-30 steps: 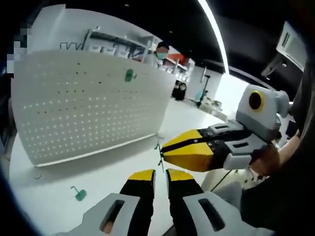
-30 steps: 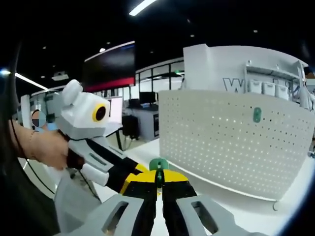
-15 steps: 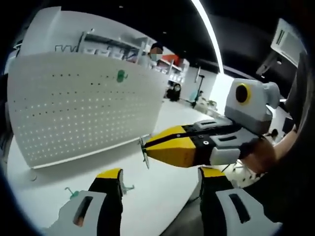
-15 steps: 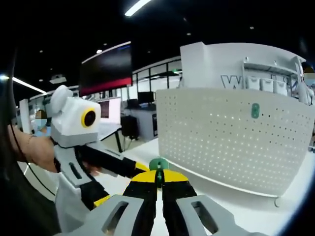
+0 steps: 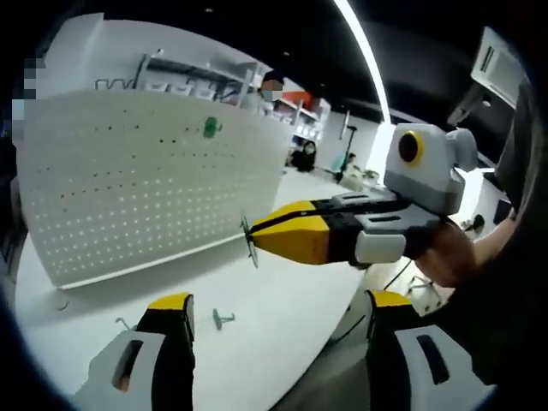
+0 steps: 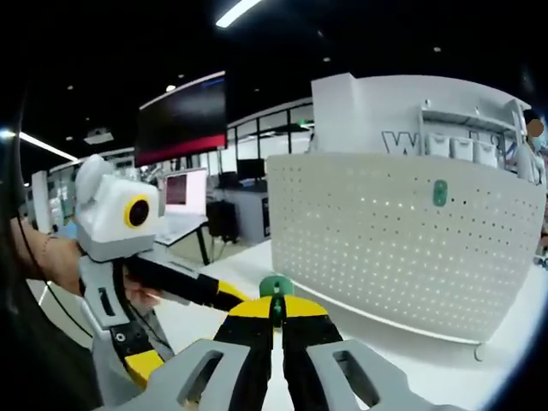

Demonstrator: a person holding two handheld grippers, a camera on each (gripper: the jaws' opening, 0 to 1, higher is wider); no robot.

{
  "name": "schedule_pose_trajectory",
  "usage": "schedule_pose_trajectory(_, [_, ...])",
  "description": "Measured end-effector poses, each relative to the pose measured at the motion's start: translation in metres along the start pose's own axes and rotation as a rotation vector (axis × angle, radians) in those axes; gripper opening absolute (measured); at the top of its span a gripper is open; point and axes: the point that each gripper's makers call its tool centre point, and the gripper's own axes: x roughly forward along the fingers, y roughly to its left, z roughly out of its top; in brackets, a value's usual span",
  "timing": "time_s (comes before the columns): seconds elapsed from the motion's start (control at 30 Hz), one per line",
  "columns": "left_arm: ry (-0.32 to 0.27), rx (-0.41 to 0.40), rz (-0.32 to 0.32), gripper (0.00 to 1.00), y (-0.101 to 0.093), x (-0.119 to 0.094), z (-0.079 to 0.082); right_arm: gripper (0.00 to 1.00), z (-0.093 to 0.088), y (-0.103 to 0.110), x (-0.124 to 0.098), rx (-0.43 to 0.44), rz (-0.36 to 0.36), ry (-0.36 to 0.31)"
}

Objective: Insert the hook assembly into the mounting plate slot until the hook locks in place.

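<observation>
The white perforated mounting plate (image 5: 145, 188) (image 6: 402, 240) stands upright on the white table (image 5: 274, 300), with one green hook (image 5: 210, 128) (image 6: 439, 193) hung near its top edge. My right gripper (image 6: 276, 312) is shut on a green hook assembly (image 6: 276, 287); in the left gripper view it reaches in from the right (image 5: 257, 238), the hook (image 5: 249, 241) at its yellow tips, short of the plate. My left gripper (image 5: 278, 330) is wide open and holds nothing. A loose green hook (image 5: 223, 319) lies on the table between its fingers.
Another small green piece (image 5: 122, 324) lies on the table by my left finger. The table's front edge (image 5: 342, 312) runs below the right gripper. A small round foot (image 6: 478, 353) sits at the plate's base. Desks, monitors and shelving stand far behind.
My left gripper's jaws have gone from nearly shut to wide open. The right gripper has stayed shut on its hook and sits slightly higher and further left in the left gripper view.
</observation>
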Motion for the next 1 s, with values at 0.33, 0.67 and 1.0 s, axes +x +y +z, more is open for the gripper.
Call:
schedule_pose_trajectory(0.33, [-0.056,-0.002,0.019,0.95,-0.003,-0.009,0.008,0.00,0.007,-0.013,0.000,-0.013,-0.027,-0.014])
schedule_pose_trajectory(0.67, [-0.078,-0.006,0.040,1.00,-0.001,-0.015,0.009,0.00,0.007,-0.025,-0.003,-0.016,-0.057,-0.020])
schedule_pose_trajectory(1.0, [-0.089,-0.008,0.061,1.00,0.001,-0.018,0.010,0.00,0.007,-0.040,-0.006,-0.027,-0.099,-0.020])
